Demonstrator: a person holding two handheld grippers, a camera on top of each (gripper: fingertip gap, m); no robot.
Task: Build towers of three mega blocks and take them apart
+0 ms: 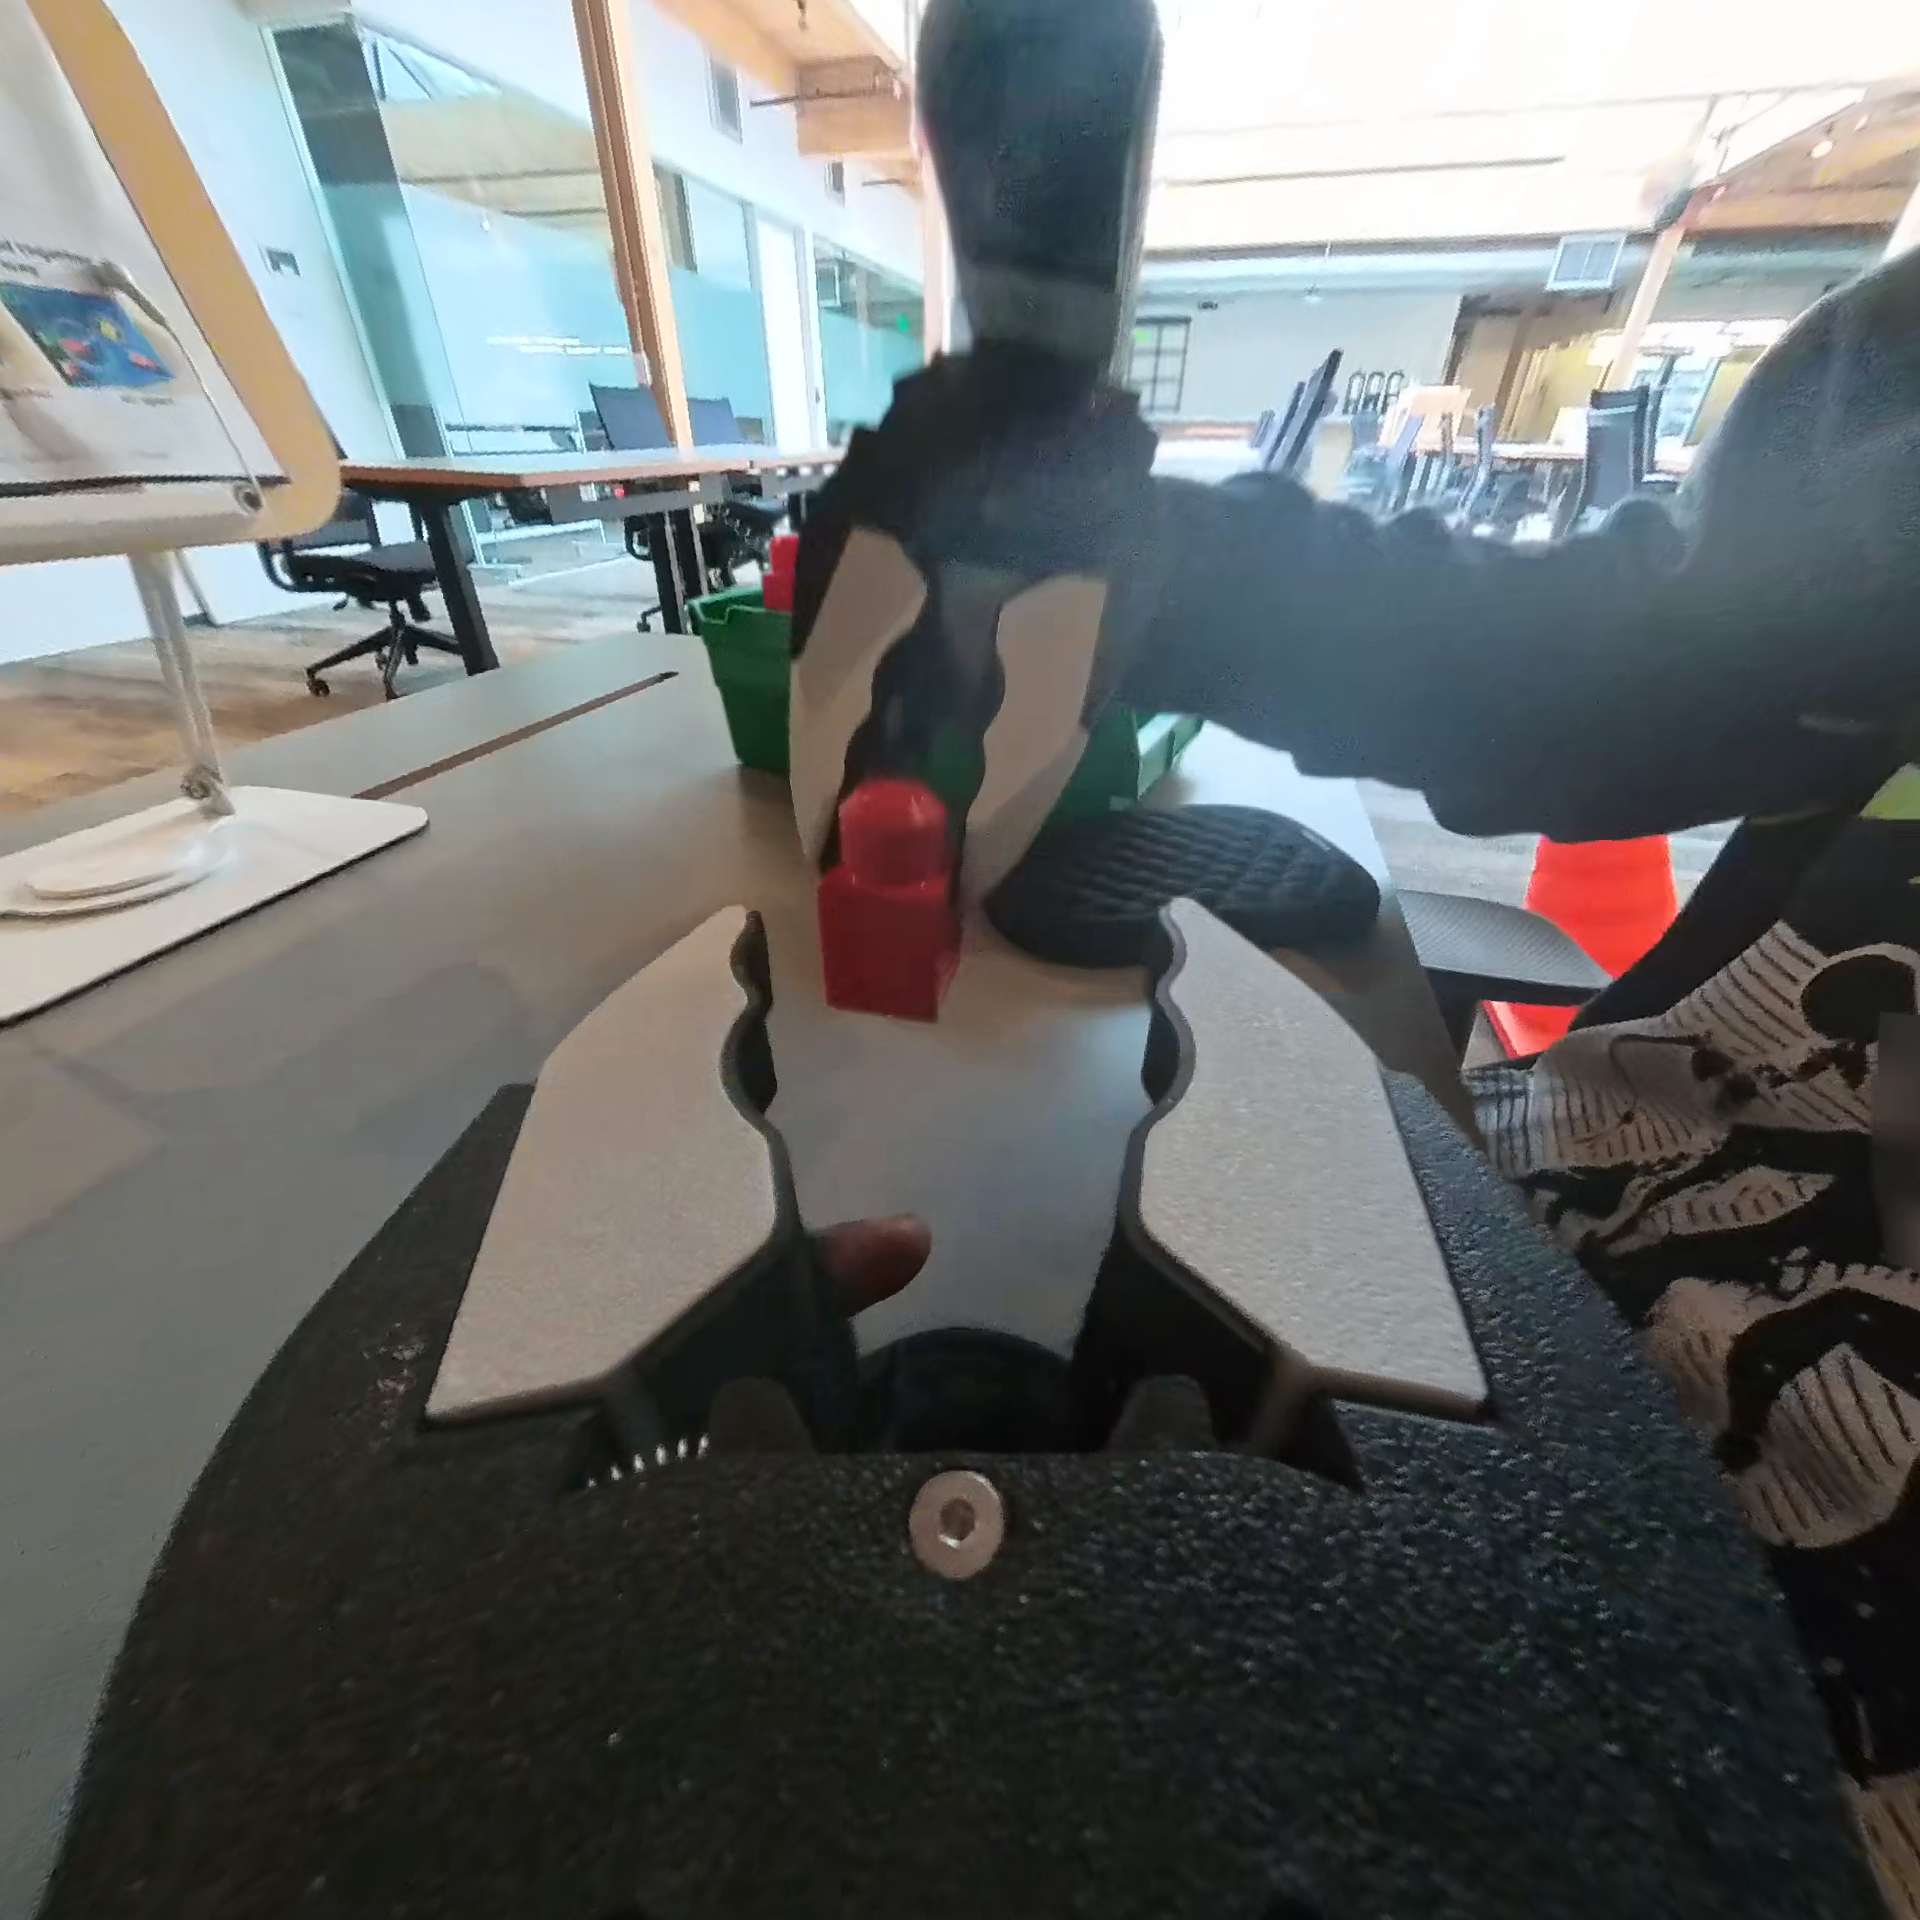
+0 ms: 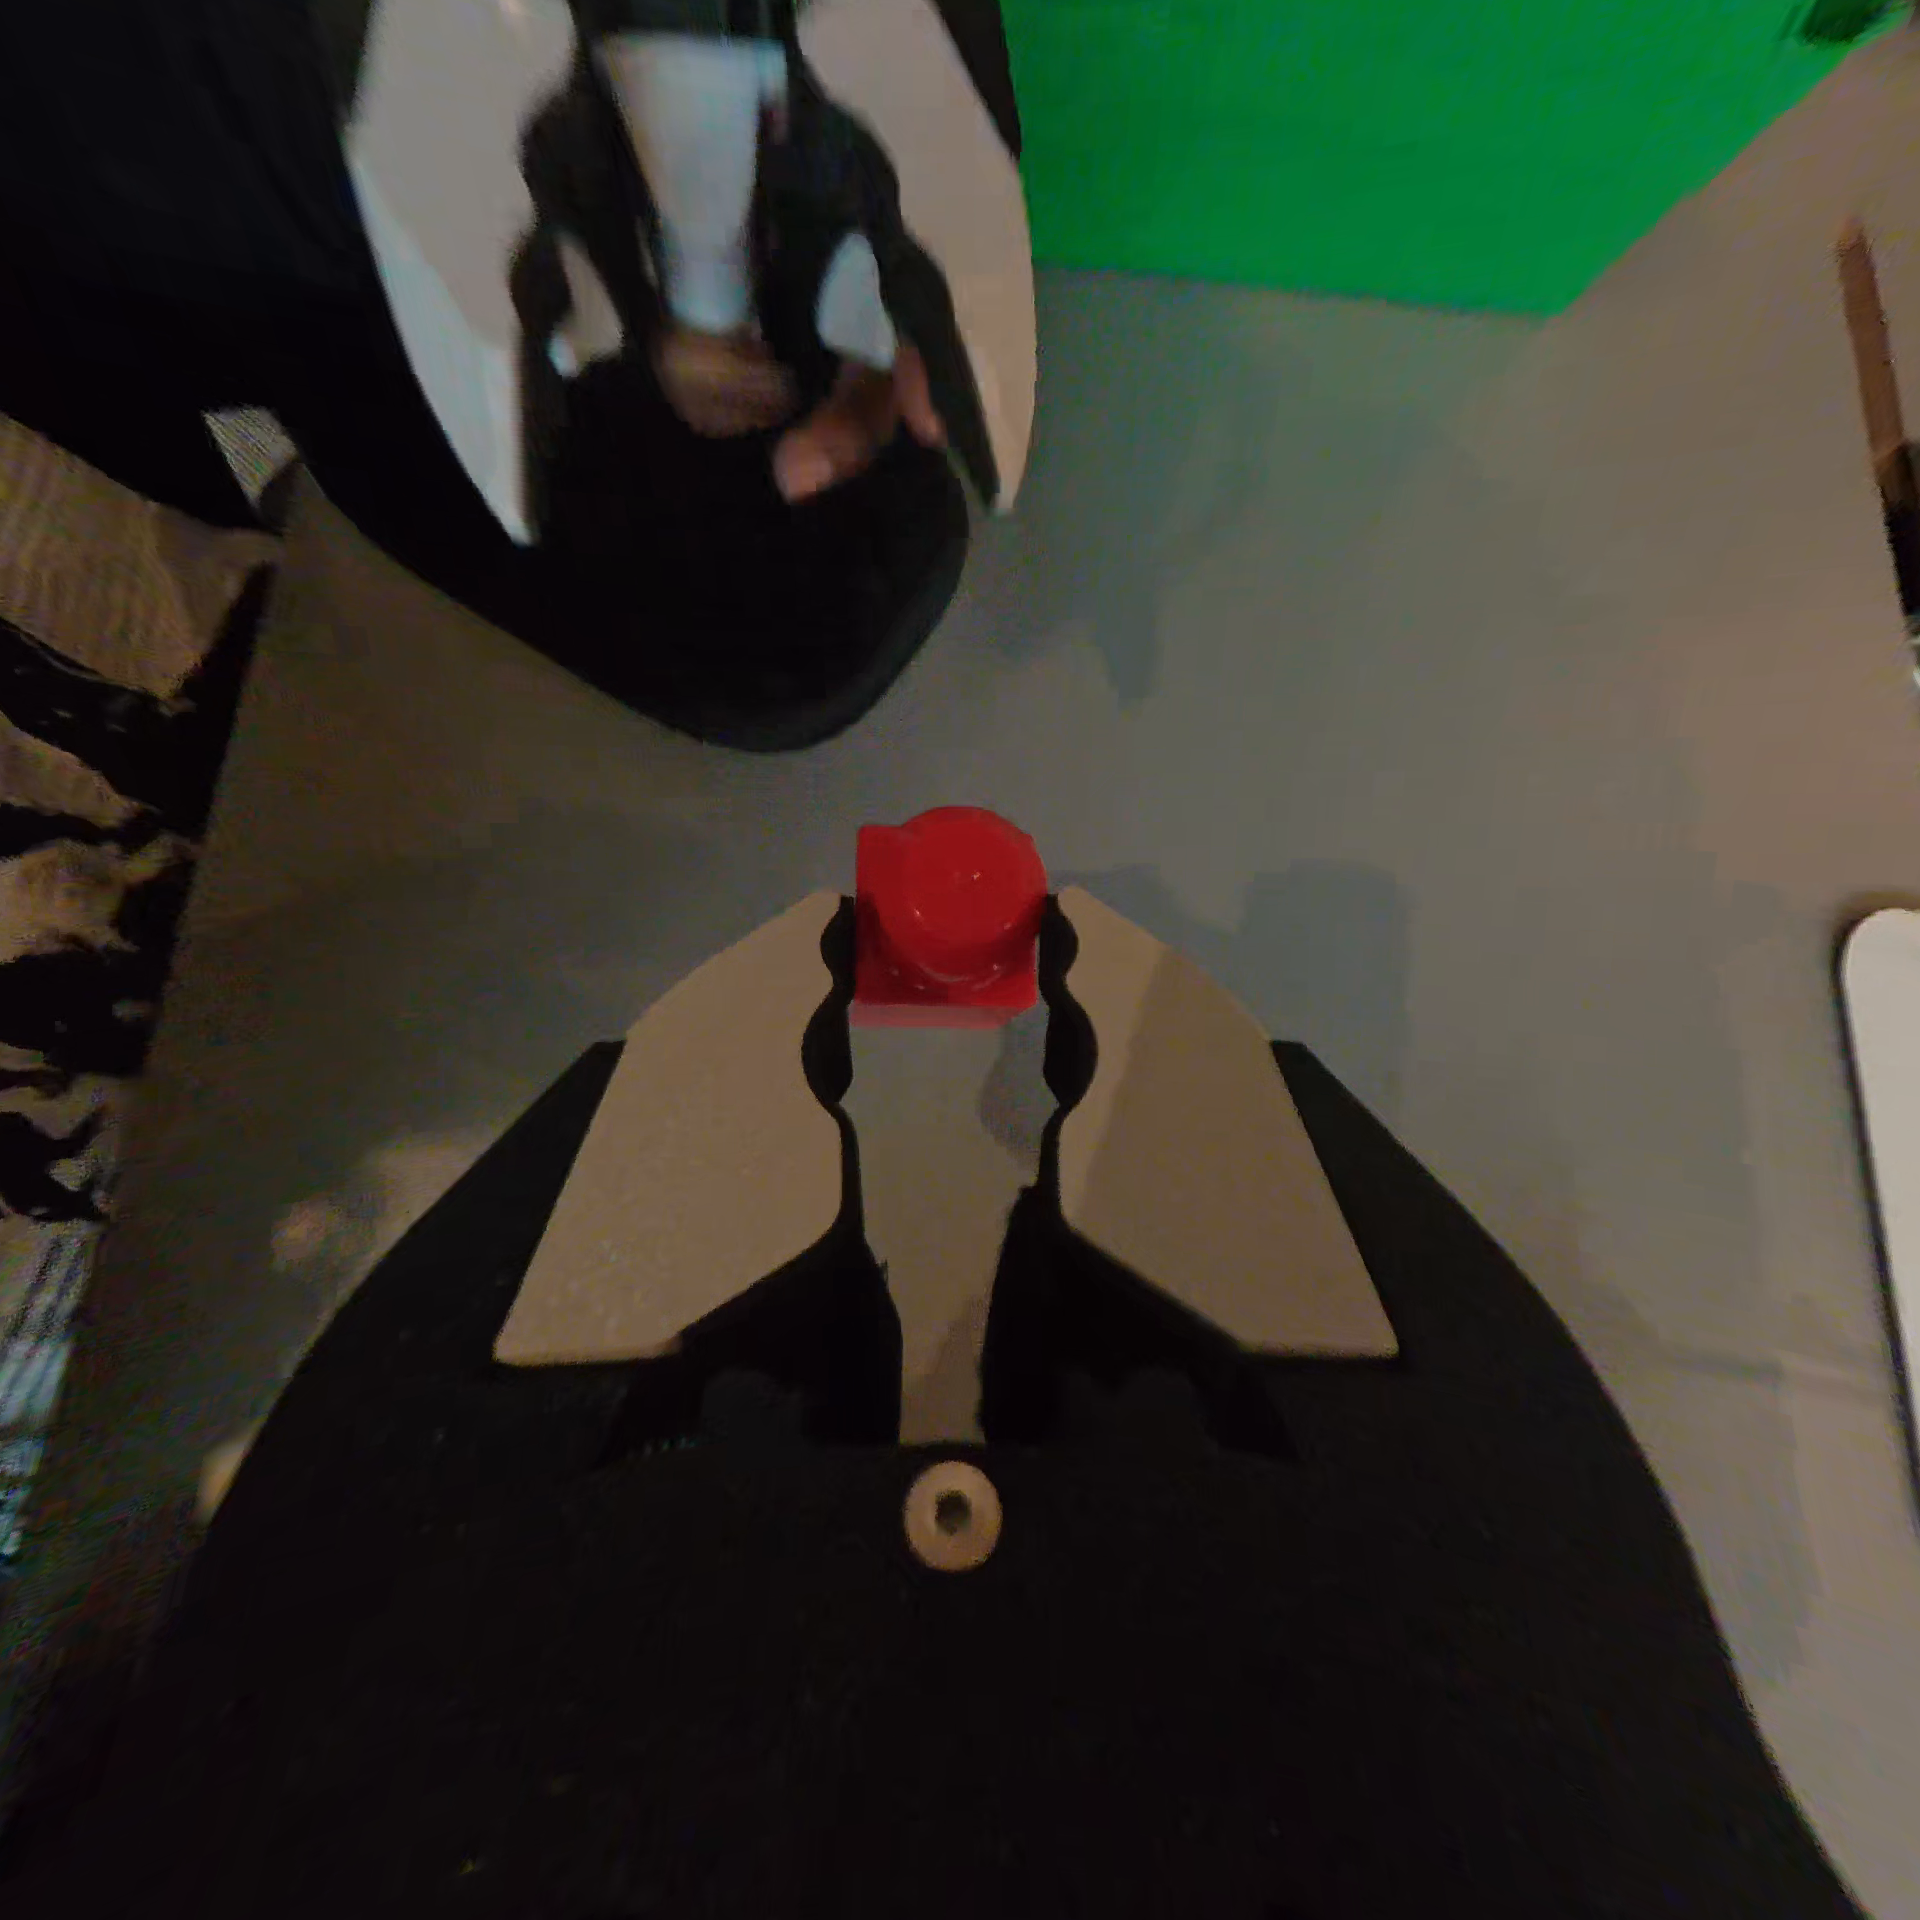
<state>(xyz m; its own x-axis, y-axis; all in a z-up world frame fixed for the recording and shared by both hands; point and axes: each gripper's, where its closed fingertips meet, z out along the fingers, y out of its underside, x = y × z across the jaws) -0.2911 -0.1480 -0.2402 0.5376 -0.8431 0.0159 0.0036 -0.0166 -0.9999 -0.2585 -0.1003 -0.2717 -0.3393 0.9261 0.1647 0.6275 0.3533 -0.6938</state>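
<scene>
A red mega block (image 1: pixel 888 920) with one stud stands on the grey table (image 1: pixel 468 987). My right gripper (image 1: pixel 899 868) comes down on it from above, and its white fingers (image 1: pixel 847 675) flank the stud. In the right wrist view the right gripper (image 2: pixel 948 906) is shut on the red block (image 2: pixel 945 914), fingertips against its two sides. My left gripper (image 1: pixel 961 935) is open and empty, just in front of the block, which stands beyond its fingertips. It also shows in the right wrist view (image 2: pixel 764 514), blurred, at the upper left.
A green bin (image 1: pixel 753 691) stands behind the block with another red block (image 1: pixel 779 571) in it; the bin also shows in the right wrist view (image 2: pixel 1351 156). A black textured object (image 1: pixel 1174 883) lies right of the block. A white stand base (image 1: pixel 208 862) sits left. An orange cone (image 1: pixel 1600 904) stands off the table. About 7 centimetres separates my left fingertips from my right.
</scene>
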